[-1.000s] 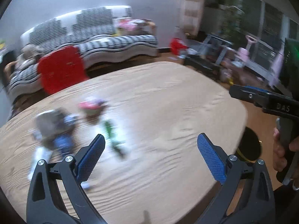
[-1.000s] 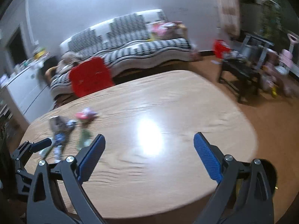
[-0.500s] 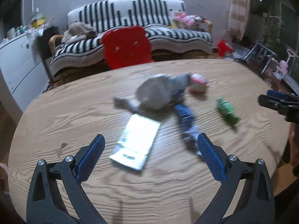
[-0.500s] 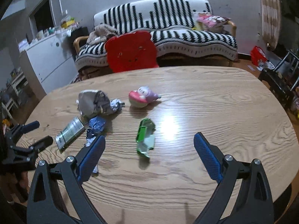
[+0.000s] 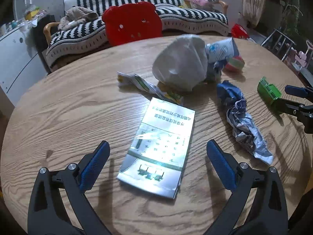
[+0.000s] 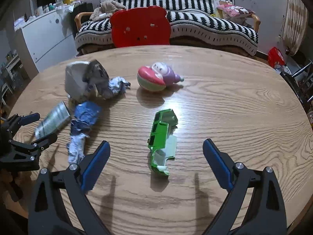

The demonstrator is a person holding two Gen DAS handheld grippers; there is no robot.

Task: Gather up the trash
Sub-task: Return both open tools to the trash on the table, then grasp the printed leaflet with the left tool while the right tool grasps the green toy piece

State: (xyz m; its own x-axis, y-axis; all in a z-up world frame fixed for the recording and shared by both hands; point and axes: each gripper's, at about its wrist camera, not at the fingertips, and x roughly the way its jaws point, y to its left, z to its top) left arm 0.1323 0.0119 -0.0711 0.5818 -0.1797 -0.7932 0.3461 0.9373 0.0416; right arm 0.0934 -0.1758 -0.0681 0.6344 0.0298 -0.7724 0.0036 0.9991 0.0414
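My left gripper (image 5: 158,157) is spread wide, straddling the flat silver packet (image 5: 159,146) at 12 o'clock so both pads clear its edges. The right gripper (image 6: 155,157) is equally wide over the green wrapper (image 6: 162,137). Crumpled blue foil (image 5: 240,121) lies at 2 o'clock on the table (image 5: 58,117), nothing grabbed yet.

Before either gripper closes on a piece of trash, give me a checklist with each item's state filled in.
1. Left gripper open: ok.
2. Right gripper open: ok.
3. Silver packet lies between the left fingers: ok.
4. Green carton lies between the right fingers: ok.
5. Grippers apart from each other: ok.
6. Trash bin in view: not ok, none shows.
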